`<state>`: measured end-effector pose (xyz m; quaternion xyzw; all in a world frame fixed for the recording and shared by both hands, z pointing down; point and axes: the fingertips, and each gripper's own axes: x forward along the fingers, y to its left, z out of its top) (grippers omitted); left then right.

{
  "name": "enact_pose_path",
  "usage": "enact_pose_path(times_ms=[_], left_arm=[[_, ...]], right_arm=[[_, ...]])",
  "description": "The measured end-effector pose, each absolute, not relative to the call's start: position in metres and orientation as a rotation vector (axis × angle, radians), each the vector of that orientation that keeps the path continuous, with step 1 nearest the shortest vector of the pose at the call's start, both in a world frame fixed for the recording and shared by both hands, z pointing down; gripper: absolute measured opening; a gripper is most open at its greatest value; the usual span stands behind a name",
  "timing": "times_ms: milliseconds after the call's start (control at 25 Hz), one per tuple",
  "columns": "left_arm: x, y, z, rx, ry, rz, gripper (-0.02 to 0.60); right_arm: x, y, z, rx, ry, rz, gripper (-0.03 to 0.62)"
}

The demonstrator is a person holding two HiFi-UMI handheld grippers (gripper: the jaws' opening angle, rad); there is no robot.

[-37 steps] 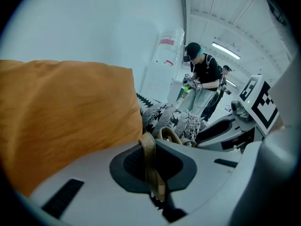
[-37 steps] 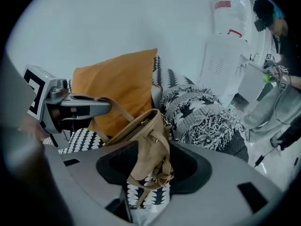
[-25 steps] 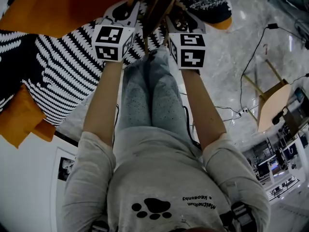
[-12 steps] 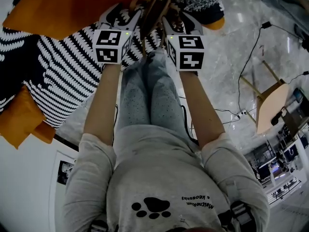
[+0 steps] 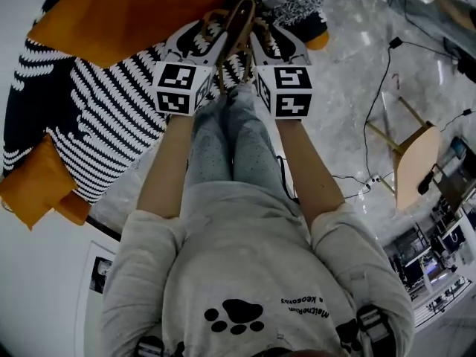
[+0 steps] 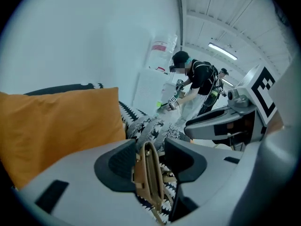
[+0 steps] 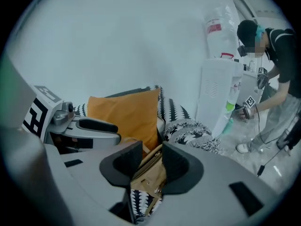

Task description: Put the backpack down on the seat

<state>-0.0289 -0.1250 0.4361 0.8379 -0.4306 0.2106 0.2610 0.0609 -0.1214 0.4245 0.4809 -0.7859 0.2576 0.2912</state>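
The backpack (image 5: 239, 22) is a small tan one. It stands on its narrow edge over the striped seat (image 5: 97, 117), and I judge that it rests there, though its base is hidden. It looks light, with a half-stiff, smooth leather-like body, loose straps and small metal buckles. So it may slip between hard pads, and it may tip on a soft cushion. I would take it at the top handle or across the flat sides.

The left gripper (image 6: 153, 163) and the right gripper (image 7: 153, 164) both stand wide, and their jaws have just been closing a little. The backpack shows between the pads, but I see no pressing on it.

An orange cushion (image 5: 126, 13) lies behind the seat. Beyond are a pale stone floor (image 5: 349, 103) with cables (image 5: 370, 125), a wooden chair (image 5: 416, 162) and another person (image 7: 277, 69) at work.
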Motion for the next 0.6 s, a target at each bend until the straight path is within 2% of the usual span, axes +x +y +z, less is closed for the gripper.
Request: enact_pose_path(times_ms=[120,280,600], left_arm=[[-0.017,-0.129,0.384,2.311,-1.145,0.555,0.119],[-0.001,-0.12,0.337,2.366,-1.13,0.513,0.059],[0.014,-0.087,0.229,2.435,-1.133,0.468,0.021]], right_arm=[[0.064,-0.129,0.376,1.309,-2.125,0.656,0.109],[0.073,-0.122,0.331,1.364,-2.177,0.65,0.063],[0.08,-0.092,0.228,1.434,-2.248,0.62,0.037]])
